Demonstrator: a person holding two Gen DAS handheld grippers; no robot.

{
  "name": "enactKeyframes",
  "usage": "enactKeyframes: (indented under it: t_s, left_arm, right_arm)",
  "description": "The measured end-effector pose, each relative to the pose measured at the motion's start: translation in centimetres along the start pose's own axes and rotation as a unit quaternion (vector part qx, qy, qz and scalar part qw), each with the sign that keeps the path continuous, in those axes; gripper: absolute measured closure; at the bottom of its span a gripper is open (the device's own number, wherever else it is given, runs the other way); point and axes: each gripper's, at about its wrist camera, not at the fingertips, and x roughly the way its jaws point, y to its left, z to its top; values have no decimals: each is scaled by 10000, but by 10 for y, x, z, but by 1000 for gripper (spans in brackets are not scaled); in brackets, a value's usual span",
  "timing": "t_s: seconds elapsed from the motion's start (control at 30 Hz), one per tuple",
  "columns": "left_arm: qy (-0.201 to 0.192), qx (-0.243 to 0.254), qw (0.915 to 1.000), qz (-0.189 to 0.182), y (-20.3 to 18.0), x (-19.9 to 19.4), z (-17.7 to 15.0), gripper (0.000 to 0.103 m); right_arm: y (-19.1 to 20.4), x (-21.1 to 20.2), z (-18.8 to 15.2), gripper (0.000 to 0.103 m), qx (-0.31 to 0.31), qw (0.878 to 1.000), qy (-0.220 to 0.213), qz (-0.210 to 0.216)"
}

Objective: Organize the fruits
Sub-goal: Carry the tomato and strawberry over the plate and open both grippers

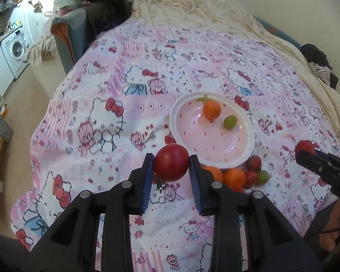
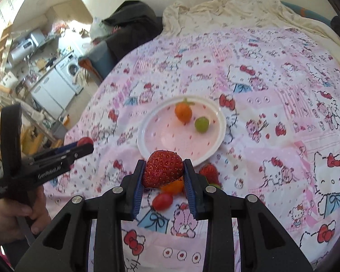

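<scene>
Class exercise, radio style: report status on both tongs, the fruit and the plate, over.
Left tongs shut on red tomato. Right tongs shut on strawberry. Plate holds an orange fruit and a green grape. Nothing blocking the plate.

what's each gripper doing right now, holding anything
left gripper: shut on the red tomato, held above the bedsheet.
right gripper: shut on the strawberry, near the plate's rim.

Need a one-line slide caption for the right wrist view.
Right hand-held gripper holds a strawberry just short of the pink plate, which already holds an orange fruit and a green grape.
</scene>
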Motion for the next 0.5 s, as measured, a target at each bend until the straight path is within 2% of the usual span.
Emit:
enactKeyframes:
  t_s: [0.3, 0.5]
  left_arm:
    - [-276, -20, 9996, -18, 1, -12, 42, 76]
    - [-397, 81, 9992, 61, -3, -7, 68, 76]
  right_arm:
    - [-16, -24, 36, 69, 290, 9956, -886, 139]
    - [-29, -15, 55, 69, 443, 9947, -910, 153]
